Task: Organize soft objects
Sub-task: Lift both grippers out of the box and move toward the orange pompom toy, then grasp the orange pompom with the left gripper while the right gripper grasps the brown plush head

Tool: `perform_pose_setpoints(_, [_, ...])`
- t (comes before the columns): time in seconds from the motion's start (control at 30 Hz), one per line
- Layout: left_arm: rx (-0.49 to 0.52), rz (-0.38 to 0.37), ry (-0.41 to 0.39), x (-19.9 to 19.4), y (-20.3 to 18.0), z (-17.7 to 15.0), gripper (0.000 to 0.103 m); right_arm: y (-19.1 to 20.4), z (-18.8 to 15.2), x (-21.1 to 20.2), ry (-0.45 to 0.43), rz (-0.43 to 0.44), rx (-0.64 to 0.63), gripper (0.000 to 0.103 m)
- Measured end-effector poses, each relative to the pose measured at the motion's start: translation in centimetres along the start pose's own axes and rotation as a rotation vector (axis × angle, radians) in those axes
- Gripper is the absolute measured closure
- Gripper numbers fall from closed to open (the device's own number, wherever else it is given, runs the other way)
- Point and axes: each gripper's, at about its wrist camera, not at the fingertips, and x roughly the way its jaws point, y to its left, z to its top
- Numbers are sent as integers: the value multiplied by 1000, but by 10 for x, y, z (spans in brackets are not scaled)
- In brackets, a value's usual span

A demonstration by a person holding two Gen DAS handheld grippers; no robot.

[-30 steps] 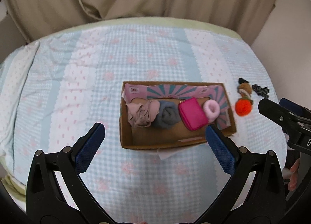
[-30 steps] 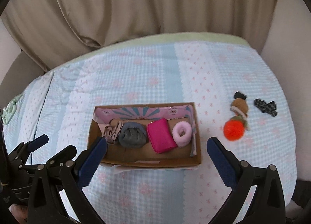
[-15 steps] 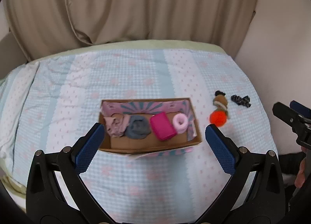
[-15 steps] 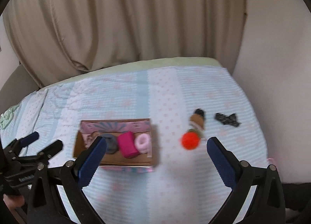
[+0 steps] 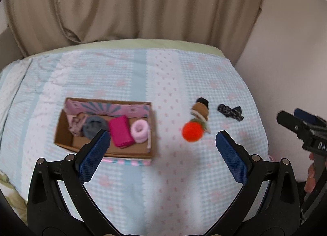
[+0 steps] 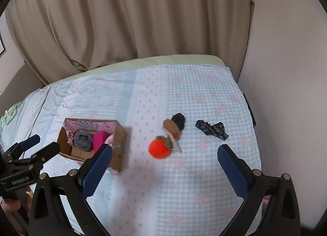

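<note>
Both the left gripper (image 5: pixel 161 150) and right gripper (image 6: pixel 164 166) are held spread, nothing between the fingers. Right of the cardboard box (image 5: pixel 63 133), the orange pompom (image 5: pixel 192 131), brown soft toy (image 5: pixel 200 109) and dark scrunchie (image 5: pixel 230 111) are observed lying on the bedspread (image 5: pixel 173 80).

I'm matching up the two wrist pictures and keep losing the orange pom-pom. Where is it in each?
Left wrist: the orange pom-pom lies right of centre, on the bedspread, right of the cardboard box.
Right wrist: the pom-pom lies near centre, again right of the box.
Shared landmark: the dark patterned scrunchie, up and to the right of it.
</note>
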Motion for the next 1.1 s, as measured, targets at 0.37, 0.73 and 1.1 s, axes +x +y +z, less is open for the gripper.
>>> perform_pose_setpoints(0.37, [65,-34,117,105,-67,-1,0,-57,21,98,95,100,32,1])
perform_pose_setpoints(0.73, [98,-88,248,238,-93,-12,1,-91,18,236,275,243,131,13])
perform_pose_setpoints(1.1, [131,-118,348,323,-97,-32,9,-85,-3,326,409,324,175,28])
